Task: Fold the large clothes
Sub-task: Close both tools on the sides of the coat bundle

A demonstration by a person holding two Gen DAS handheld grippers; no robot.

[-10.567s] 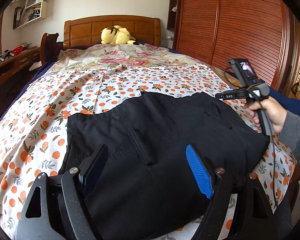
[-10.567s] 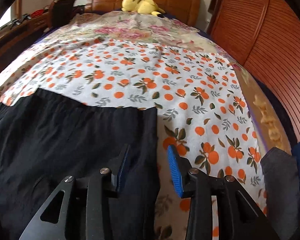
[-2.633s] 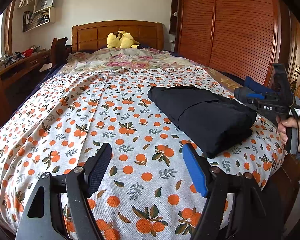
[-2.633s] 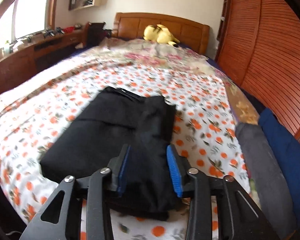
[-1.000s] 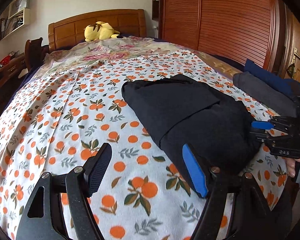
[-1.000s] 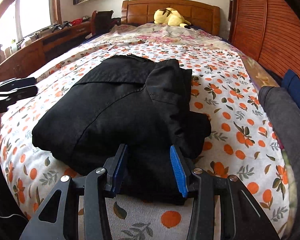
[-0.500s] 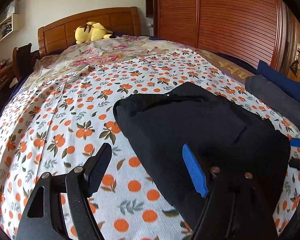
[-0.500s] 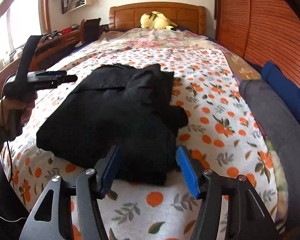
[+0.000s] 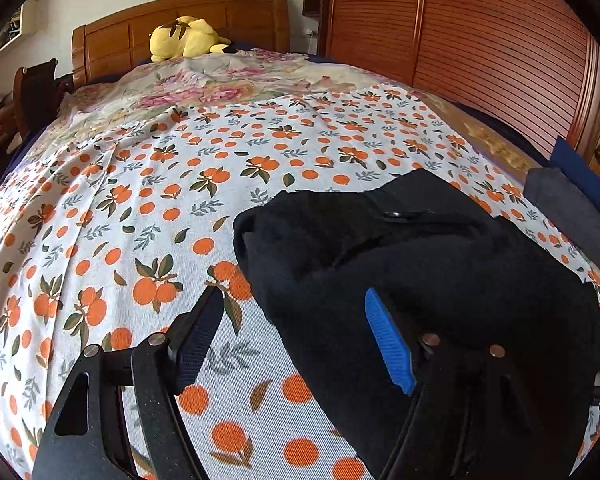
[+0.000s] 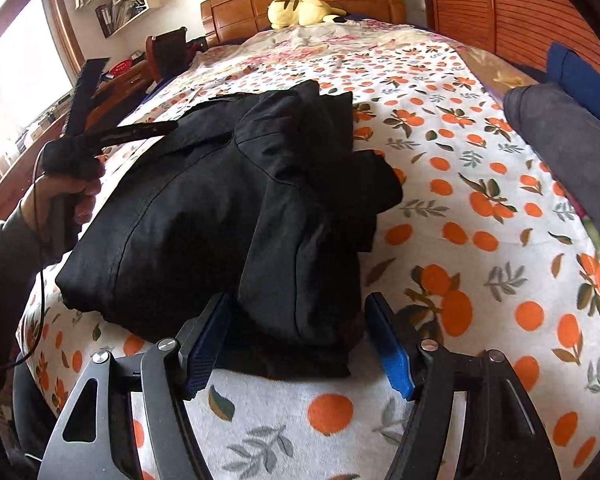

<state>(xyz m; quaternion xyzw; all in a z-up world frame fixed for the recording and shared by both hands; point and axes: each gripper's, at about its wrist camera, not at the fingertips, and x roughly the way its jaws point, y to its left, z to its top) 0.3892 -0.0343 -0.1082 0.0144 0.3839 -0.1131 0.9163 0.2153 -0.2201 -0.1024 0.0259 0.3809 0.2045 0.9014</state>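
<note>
garment: black folded garment (image 10: pixel 228 216), a thick bundle lying on the orange-print bedsheet (image 9: pixel 140 208)

left gripper (image 9: pixel 294 344): jaws spread wide, gripping nothing; the bundle's near edge sits between them, under the blue finger, and the black finger is over bare sheet

right gripper (image 10: pixel 296 344): jaws opening, with the bundle's near end right between them and the pads off the fabric, so it's let go

left hand (image 10: pixel 66 192): wrapped round its gripper's handle, left of the bundle

extras: grey folded garment (image 10: pixel 556 136) off to the right, yellow plush toy (image 9: pixel 184 38) up by the wooden headboard (image 9: pixel 116 40)
</note>
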